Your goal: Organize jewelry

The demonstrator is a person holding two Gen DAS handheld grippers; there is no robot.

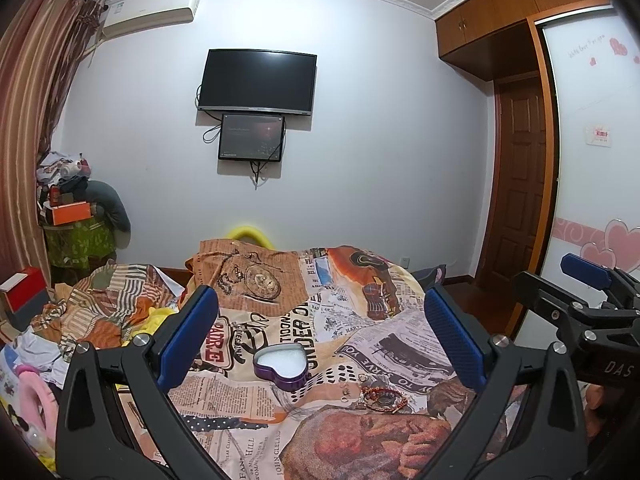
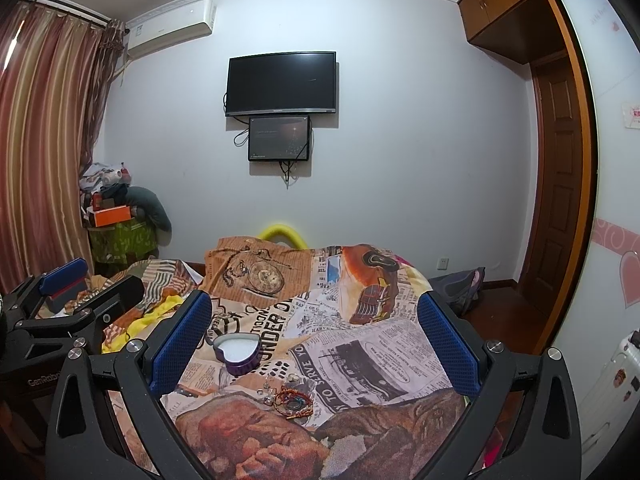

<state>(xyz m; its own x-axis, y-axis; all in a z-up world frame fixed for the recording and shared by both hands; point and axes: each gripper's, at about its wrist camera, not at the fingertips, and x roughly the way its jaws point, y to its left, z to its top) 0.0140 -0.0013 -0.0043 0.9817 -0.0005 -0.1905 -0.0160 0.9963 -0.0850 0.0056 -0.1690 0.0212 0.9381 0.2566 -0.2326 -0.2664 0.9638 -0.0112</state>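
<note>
A purple heart-shaped tin (image 1: pixel 281 365) with a white lining lies open on the printed bedspread; it also shows in the right wrist view (image 2: pixel 236 353). A small heap of jewelry (image 1: pixel 378 397), red beaded bracelets and little rings, lies just right of the tin, and shows in the right wrist view (image 2: pixel 291 397) too. My left gripper (image 1: pixel 320 336) is open and empty, held above the tin. My right gripper (image 2: pixel 316 340) is open and empty, above the jewelry. Each gripper shows at the edge of the other's view.
The bedspread (image 1: pixel 360 320) is rumpled, with loose clothes (image 1: pixel 96 312) at the left. A cluttered pile (image 1: pixel 76 216) stands by the curtain. A TV (image 1: pixel 258 82) hangs on the far wall. A wardrobe and door (image 1: pixel 520 180) are at the right.
</note>
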